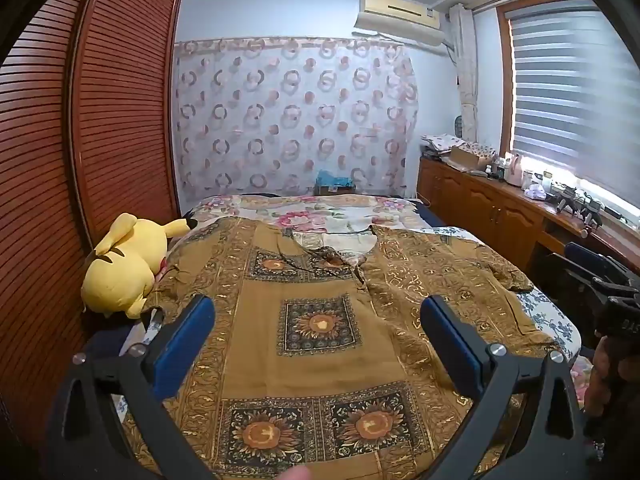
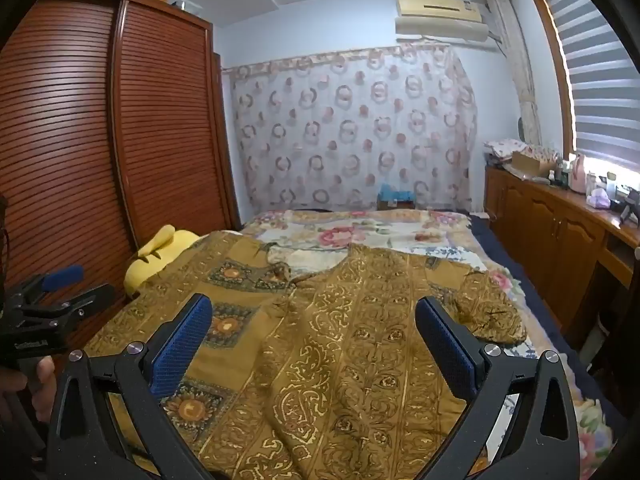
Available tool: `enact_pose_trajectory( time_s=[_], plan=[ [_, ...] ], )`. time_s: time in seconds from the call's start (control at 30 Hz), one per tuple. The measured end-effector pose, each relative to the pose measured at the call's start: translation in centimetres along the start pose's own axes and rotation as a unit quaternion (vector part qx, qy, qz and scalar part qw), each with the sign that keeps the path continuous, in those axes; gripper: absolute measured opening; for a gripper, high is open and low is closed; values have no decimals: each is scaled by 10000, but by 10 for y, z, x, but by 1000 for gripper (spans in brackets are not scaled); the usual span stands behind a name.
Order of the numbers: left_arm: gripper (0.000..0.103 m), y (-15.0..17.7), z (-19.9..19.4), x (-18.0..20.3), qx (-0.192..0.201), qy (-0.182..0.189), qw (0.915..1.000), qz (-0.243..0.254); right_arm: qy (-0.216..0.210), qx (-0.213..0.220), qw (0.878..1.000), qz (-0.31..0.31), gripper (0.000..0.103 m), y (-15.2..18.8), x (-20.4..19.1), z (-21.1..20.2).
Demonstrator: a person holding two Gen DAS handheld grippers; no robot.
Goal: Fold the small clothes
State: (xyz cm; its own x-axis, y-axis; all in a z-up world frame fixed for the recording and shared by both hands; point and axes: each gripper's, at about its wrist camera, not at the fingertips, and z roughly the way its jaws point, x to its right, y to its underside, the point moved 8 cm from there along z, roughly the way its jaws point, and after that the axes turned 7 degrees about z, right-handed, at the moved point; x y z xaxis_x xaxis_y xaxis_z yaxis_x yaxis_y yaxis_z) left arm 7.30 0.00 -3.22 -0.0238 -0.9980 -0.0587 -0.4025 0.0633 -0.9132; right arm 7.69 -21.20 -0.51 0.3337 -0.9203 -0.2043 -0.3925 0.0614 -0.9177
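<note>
Mustard-gold patterned cotton shirt point(image 1: 320, 320) lies spread flat mid-frame on the floral-quilted bed point(image 1: 312, 212), ready for folding. Left tongs point(image 1: 318, 320) and right tongs point(image 2: 314, 320) hover spread, empty.

We count one mustard-brown patterned shirt point(image 1: 320, 320) spread on one bed point(image 1: 320, 210), with one yellow Pikachu plush point(image 1: 124, 264) beside it. We see two grippers, the left gripper point(image 1: 318, 322) and the right gripper point(image 2: 314, 322), each with two blue-padded fingers point(image 1: 186, 344) set wide apart. Around the room we count one air conditioner point(image 1: 400, 14), one louvered wardrobe point(image 1: 100, 120) with two door panels, and one ring-patterned curtain point(image 1: 292, 120).
</note>
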Motion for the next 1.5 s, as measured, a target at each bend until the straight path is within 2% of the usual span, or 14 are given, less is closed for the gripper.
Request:
enact_pose_trajectory(
  time_s=[1.5],
  plan=[
    [103,-10,-9,-2,98,-29,9999,66,0,26,10000,24,103,0,-1,0]
  ],
)
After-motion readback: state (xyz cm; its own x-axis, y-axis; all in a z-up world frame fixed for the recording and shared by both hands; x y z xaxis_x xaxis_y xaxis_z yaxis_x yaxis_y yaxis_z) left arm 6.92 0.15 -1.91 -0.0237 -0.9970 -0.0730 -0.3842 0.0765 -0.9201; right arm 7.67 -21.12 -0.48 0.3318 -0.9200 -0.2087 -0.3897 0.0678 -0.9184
